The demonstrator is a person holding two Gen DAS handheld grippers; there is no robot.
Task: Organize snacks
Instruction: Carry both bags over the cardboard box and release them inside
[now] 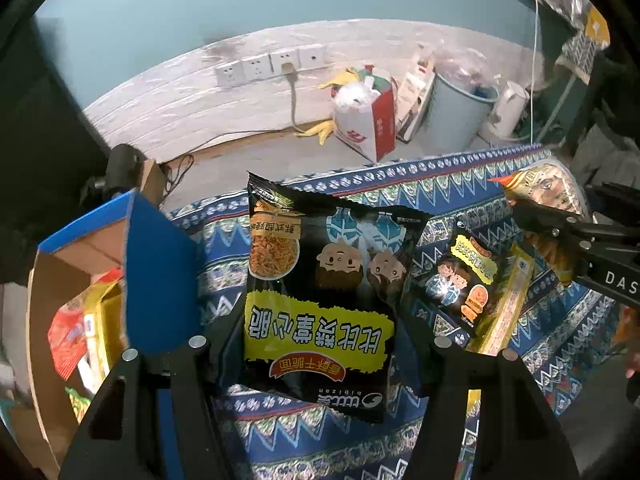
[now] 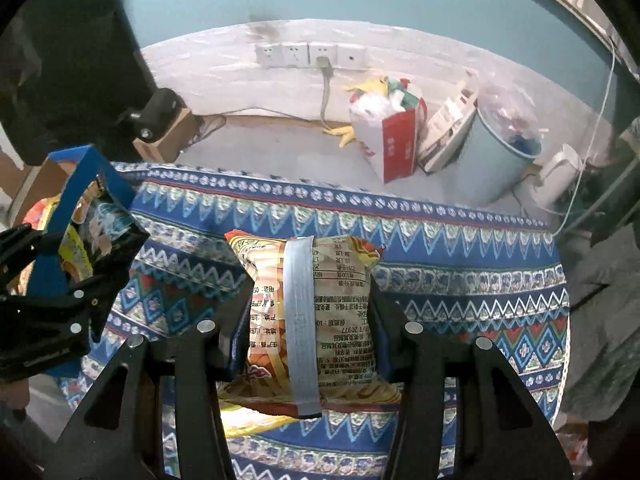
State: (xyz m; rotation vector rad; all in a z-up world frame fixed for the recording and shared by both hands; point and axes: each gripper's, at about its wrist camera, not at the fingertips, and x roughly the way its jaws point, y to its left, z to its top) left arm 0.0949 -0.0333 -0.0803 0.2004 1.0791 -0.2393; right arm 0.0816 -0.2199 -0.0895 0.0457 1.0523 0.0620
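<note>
Both tongs are busy at once. The left tongs (image 1: pixel 320 344) are clenched on a black snack bag (image 1: pixel 320 292) with a yellow label, held upright above the patterned cloth (image 1: pixel 560 328) covering the bench, just right of an open cardboard box (image 1: pixel 156 272) with blue outer walls. The right tongs (image 2: pixel 310 320) grasp an orange snack bag (image 2: pixel 308 312), back seam facing the camera, lifted over the same cloth; from the left wrist view this bag shows at the far right edge. The box already holds several packets (image 1: pixel 80 328), red, yellow and green ones among them, so part of the sorting looks done. At least one more item is still out: a smaller black-and-yellow packet (image 1: pixel 480 292) lies flat on the cloth between the two tongs. By my reading the task is somewhere past its middle: the two bags in hand still need to go into the box, the left one being much the nearer to it, and the flat packet remains to be picked up afterwards. Whether anything else is waiting outside the views cannot be told. On the floor beyond the bench stand a red-and-white paper bag (image 2: pixel 388 140) and a pale blue bin (image 2: pixel 492 160), apart from the work.
</note>
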